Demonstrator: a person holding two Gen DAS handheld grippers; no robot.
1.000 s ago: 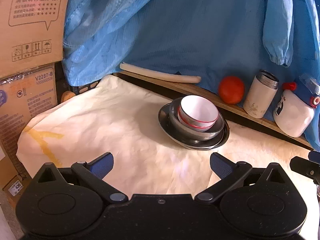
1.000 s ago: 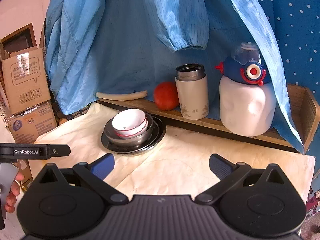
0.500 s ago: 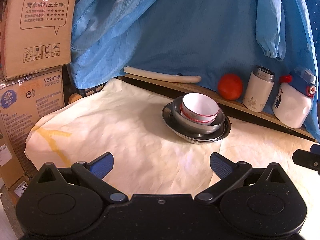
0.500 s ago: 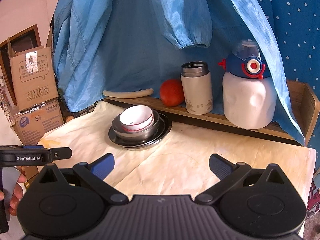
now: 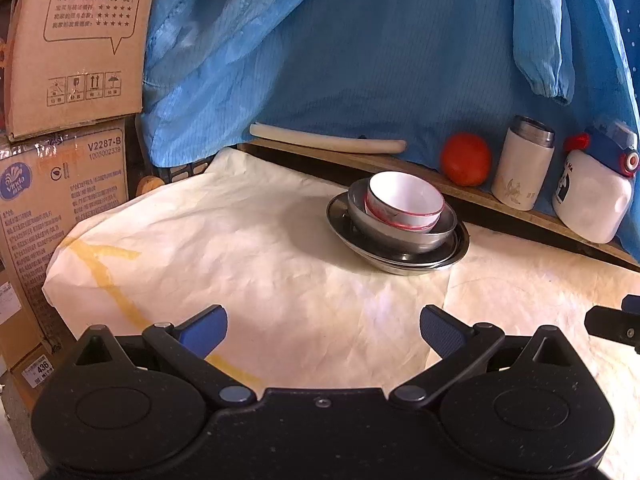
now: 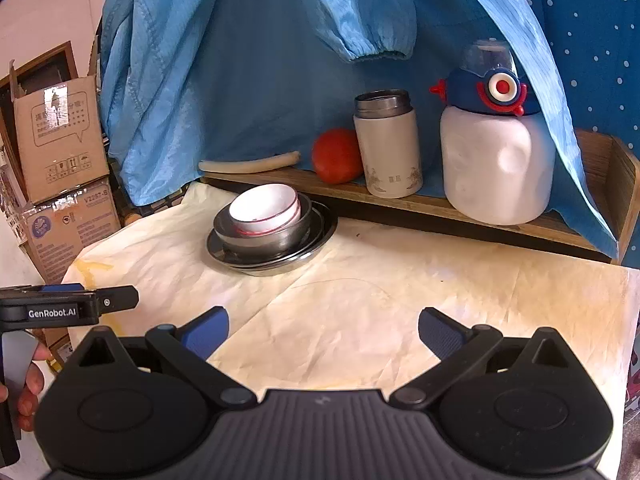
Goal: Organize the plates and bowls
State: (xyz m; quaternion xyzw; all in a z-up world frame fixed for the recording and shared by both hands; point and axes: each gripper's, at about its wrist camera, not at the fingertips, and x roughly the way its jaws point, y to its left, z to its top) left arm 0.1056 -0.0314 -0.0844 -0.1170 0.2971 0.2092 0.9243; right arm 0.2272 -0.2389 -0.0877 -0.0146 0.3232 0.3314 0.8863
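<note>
Before me, blue cloth (image 6: pixel 256 80) hangs behind a wooden shelf (image 6: pixel 440 206); cardboard boxes (image 5: pixel 68 80) stack at frame left.

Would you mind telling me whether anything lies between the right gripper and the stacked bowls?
Nothing visible does: only bare table covering separates the open right gripper from the white bowl nested in the metal bowl.

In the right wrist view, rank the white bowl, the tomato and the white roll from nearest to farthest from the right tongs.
From the right tongs:
1. White bowl, atop the steel stack, ahead and left.
2. Tomato, on the wooden shelf behind.
3. White roll, farther left along the shelf; close to the tomato's depth.
</note>
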